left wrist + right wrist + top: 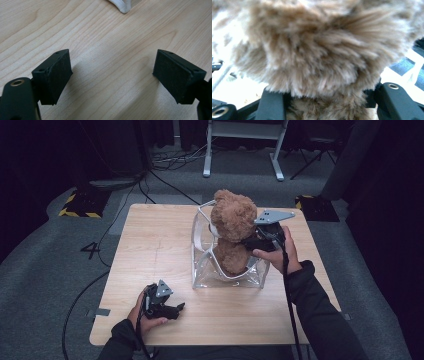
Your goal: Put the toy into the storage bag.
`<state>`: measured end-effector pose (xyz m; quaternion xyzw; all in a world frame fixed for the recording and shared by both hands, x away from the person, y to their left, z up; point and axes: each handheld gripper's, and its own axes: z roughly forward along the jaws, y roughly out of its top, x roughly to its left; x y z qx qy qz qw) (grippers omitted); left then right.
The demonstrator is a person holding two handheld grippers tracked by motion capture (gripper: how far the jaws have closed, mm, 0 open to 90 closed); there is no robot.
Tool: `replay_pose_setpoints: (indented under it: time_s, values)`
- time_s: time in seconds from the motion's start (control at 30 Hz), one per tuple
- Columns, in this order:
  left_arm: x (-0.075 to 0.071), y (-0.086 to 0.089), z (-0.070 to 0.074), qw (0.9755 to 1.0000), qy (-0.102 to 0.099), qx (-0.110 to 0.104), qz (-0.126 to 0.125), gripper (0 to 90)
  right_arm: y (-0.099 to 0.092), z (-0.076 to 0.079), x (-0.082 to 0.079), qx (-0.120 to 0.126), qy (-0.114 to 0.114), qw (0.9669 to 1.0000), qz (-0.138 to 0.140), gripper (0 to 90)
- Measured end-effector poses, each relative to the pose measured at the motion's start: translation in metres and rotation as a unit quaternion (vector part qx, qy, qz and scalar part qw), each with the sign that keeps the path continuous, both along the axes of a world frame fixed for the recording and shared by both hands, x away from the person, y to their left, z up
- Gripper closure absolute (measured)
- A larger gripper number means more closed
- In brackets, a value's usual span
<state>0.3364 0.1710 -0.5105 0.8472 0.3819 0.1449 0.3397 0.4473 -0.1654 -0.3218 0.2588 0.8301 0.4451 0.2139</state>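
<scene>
The right gripper clasps the fuzzy brown teddy bear standing in the clear plastic bag; the left gripper gapes empty over the pale wooden table.

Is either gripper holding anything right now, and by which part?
The right gripper has the teddy bear between its jaws at the neck, over the clear bag. The left gripper is open, holding nothing.

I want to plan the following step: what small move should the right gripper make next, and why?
Probably lower it a little further: the right gripper holds the teddy bear, whose head is above the clear bag, body partly inside.
</scene>
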Motion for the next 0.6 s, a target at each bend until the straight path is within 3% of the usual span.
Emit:
replay_pose_setpoints:
  time_s: [0.37,0.6]
  values:
    - [0.0,0.0,0.0,1.0,0.0,0.0,0.0,15.2,-0.0002,-0.0084,0.0042,-0.032,0.02,0.9993,0.007,43.7]
    - [0.0,0.0,0.0,1.0,0.0,0.0,0.0,15.2,-0.0042,-0.0097,0.0047,-0.052,0.02,0.9984,0.006,41.6]
